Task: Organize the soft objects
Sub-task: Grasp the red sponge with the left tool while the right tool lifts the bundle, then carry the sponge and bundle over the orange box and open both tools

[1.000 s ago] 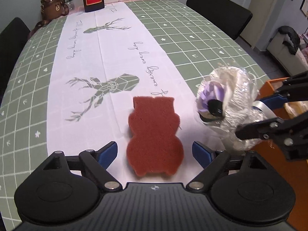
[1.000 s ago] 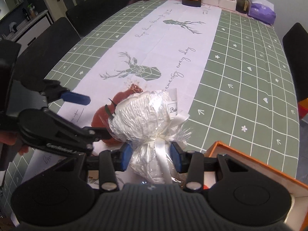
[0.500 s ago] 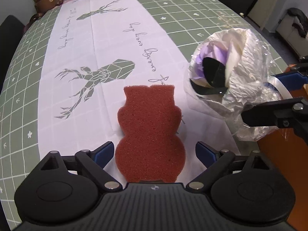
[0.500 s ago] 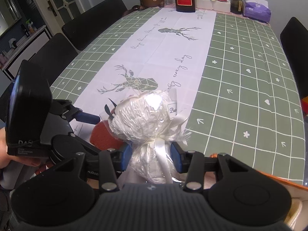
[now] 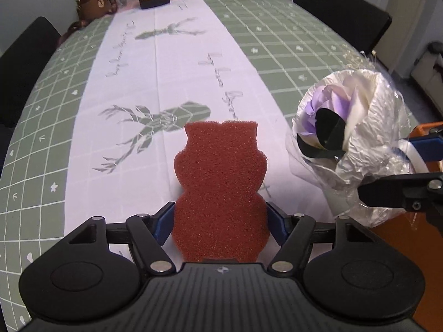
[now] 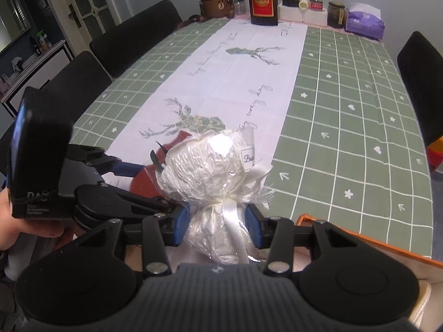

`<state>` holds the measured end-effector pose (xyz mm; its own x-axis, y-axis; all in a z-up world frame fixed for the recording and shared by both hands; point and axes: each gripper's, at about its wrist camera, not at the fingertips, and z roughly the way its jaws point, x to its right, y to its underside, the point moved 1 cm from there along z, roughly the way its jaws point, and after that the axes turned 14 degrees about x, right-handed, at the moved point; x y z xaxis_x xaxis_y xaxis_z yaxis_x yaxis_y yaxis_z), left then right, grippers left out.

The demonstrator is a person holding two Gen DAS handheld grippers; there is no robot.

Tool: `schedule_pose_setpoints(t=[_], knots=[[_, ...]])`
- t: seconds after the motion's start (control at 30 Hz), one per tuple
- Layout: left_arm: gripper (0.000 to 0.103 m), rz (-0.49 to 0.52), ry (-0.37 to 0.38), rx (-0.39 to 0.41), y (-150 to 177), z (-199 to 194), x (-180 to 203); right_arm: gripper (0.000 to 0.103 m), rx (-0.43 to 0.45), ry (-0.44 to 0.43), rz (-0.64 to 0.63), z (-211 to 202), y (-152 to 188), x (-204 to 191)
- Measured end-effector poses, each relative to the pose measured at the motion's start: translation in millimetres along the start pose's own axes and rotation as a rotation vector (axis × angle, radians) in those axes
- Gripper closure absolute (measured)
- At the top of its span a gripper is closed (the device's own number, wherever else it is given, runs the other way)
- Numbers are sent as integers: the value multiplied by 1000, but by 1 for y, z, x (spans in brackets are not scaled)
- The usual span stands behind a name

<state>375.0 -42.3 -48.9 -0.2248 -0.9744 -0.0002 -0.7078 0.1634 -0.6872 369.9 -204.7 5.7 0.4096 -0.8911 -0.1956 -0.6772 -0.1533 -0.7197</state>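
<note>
A red-brown bear-shaped sponge (image 5: 220,191) stands between my left gripper's (image 5: 220,224) blue pads, which press on its lower body; its far end tilts up off the white table runner. In the right wrist view only part of the sponge (image 6: 146,179) shows behind the bouquet. My right gripper (image 6: 218,225) is shut on the stem of a wrapped flower bouquet (image 6: 213,163), white paper under clear film with a ribbon. The bouquet (image 5: 351,144) shows a purple flower in the left wrist view, held above the box edge.
An orange box (image 6: 368,240) sits at the near right table edge, also in the left wrist view (image 5: 398,246). A bottle (image 6: 263,0), jars, a tissue pack (image 6: 364,20) and a bear-shaped container (image 6: 216,2) stand at the far end. Black chairs surround the green checked table (image 6: 346,105).
My left gripper has closed on the sponge, which was lying flat between open fingers, and lifted its far end. The right gripper keeps holding the bouquet, slightly higher and nearer the box.
</note>
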Motion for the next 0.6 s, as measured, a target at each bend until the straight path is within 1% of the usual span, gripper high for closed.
schedule_pose_setpoints(t=[0.17, 0.33, 0.43, 0.6], knots=[[25, -42, -21, 121, -3, -42, -1, 59, 70, 19, -12, -28, -5, -5], [25, -75, -15, 238, -6, -95, 2, 59, 124, 53, -49, -67, -1, -13], [25, -92, 29, 290, -5, -125, 12, 59, 144, 77, -67, -93, 5, -15], [25, -97, 151, 336, 5, -166, 40, 59, 178, 142, -79, -138, 20, -6]])
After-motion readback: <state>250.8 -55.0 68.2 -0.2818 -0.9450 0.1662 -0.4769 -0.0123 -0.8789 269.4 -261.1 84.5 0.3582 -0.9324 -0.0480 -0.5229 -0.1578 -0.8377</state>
